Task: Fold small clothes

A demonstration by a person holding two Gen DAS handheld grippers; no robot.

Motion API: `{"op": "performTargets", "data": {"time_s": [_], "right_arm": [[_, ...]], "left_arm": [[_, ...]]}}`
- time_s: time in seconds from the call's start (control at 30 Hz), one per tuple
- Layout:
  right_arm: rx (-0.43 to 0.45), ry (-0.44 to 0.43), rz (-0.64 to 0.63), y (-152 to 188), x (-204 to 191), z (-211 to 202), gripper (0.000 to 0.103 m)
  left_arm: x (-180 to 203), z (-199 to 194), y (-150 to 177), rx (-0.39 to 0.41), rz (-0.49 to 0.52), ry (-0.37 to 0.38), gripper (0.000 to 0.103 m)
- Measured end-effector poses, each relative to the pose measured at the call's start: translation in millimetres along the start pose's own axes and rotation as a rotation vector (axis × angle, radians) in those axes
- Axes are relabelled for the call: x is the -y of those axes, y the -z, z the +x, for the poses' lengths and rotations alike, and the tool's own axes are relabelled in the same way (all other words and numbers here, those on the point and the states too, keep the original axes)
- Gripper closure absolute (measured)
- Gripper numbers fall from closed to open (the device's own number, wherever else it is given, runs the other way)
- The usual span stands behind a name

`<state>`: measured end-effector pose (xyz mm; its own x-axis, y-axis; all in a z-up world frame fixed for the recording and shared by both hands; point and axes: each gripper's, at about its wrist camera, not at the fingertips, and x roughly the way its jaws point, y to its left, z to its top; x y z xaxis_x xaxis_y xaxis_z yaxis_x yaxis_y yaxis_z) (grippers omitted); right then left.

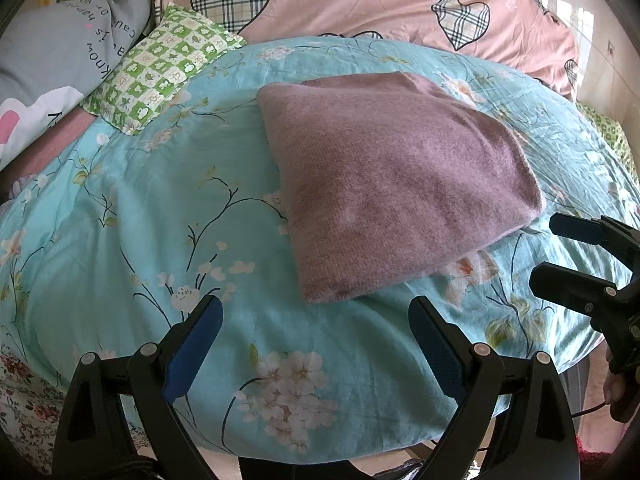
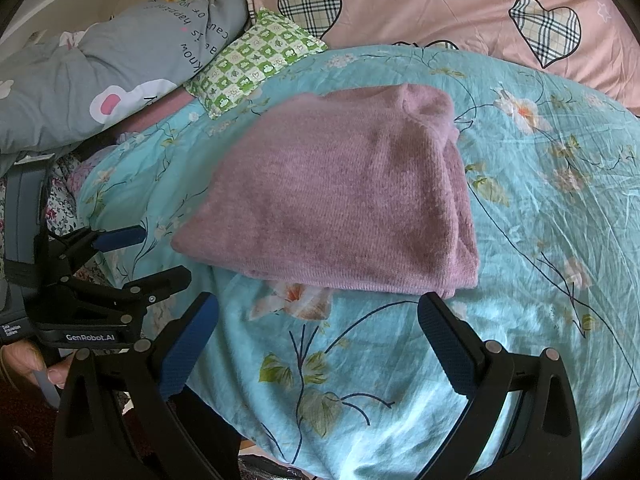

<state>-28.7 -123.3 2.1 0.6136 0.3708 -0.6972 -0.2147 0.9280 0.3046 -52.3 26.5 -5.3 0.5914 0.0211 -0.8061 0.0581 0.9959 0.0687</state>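
A mauve knitted garment [image 1: 396, 184] lies folded into a flat bundle on the turquoise floral bedspread [image 1: 132, 216]; it also shows in the right wrist view [image 2: 340, 200]. My left gripper [image 1: 316, 320] is open and empty, hovering just short of the bundle's near edge. My right gripper [image 2: 318, 316] is open and empty, also just short of the bundle's near edge. The right gripper shows at the right edge of the left wrist view [image 1: 560, 252], and the left gripper shows at the left of the right wrist view [image 2: 160, 256]. Neither touches the garment.
A green checked small pillow [image 1: 160, 68] lies behind the garment to the left. A grey printed quilt [image 1: 52, 56] is bunched at the far left. A pink duvet with plaid hearts [image 1: 380, 4] lies along the back. The bed's near edge [image 1: 360, 452] is just below my grippers.
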Motion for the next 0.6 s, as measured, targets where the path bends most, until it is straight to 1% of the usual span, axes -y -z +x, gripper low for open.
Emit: {"op": "performTargets", "data": {"time_s": [0.43, 0.6], "right_arm": [[0.005, 0.0, 0.001, -0.1, -0.5, -1.8, 0.003], [0.016, 0.0, 0.004, -4.3, -2.7, -4.3, 0.003]], "left_arm": [[2.0, 1.0, 0.1, -0.006, -0.001, -0.009, 0.008], [3.6, -3.3, -3.5, 0.011, 0.003, -0.007, 0.008]]}}
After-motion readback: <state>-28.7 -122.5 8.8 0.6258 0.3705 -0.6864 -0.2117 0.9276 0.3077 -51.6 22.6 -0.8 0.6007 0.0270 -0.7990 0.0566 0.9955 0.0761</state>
